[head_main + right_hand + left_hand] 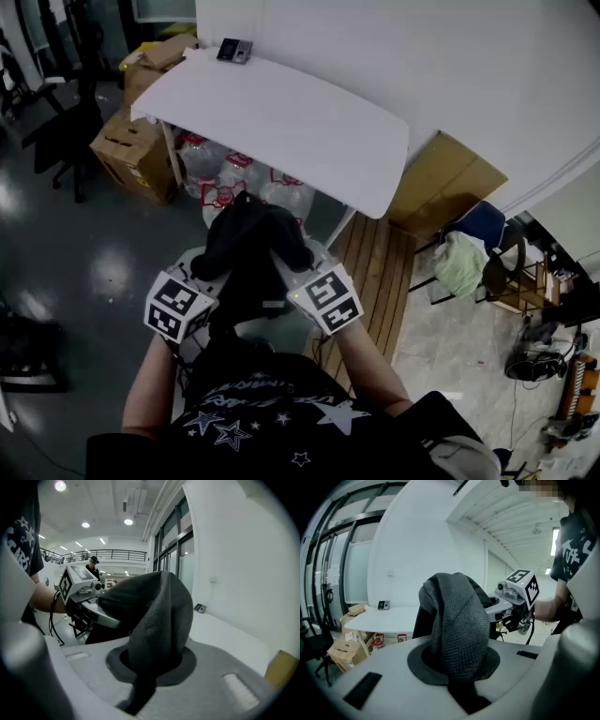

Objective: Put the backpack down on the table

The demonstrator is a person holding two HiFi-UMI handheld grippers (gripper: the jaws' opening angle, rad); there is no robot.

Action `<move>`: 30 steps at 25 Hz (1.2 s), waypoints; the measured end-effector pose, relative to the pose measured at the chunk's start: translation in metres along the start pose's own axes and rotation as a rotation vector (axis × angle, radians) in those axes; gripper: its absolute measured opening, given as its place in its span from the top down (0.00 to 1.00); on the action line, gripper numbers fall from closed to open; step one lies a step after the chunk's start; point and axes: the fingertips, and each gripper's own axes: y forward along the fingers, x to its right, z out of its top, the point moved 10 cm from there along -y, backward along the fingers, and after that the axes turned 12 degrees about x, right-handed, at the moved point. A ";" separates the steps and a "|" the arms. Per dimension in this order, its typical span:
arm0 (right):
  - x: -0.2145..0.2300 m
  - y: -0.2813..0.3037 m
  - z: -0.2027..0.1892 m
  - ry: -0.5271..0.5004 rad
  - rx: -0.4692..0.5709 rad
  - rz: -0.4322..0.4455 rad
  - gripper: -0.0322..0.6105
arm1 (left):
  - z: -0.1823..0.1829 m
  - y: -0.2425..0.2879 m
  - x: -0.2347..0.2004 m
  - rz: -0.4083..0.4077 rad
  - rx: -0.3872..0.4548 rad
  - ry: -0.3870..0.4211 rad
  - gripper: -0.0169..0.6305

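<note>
The black backpack (246, 251) hangs in the air in front of the person, short of the white table (281, 122). Both grippers hold it up by its dark mesh shoulder straps. My left gripper (454, 665) is shut on one strap (457, 620), which rises in a loop from between the jaws. My right gripper (152, 667) is shut on the other strap (161, 616) in the same way. In the head view the left gripper (217, 267) and the right gripper (286, 267) flank the bag closely. A small dark device (234, 50) lies at the table's far corner.
Cardboard boxes (136, 150) stand left of the table and large water bottles (234, 183) under it. A wooden pallet (370, 272) lies on the floor to the right, by a cardboard sheet (448, 183) and a chair with cloth (473, 244). An office chair (61, 131) stands far left.
</note>
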 end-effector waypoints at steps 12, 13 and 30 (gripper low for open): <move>-0.005 -0.019 0.001 -0.006 0.017 -0.024 0.90 | 0.007 -0.004 0.016 -0.012 0.008 0.011 0.90; -0.005 -0.020 0.001 -0.006 0.017 -0.024 0.90 | 0.007 -0.004 0.017 -0.012 0.007 0.009 0.90; -0.011 0.000 -0.004 0.029 -0.040 -0.046 0.90 | -0.007 -0.005 -0.007 -0.069 -0.018 -0.028 0.90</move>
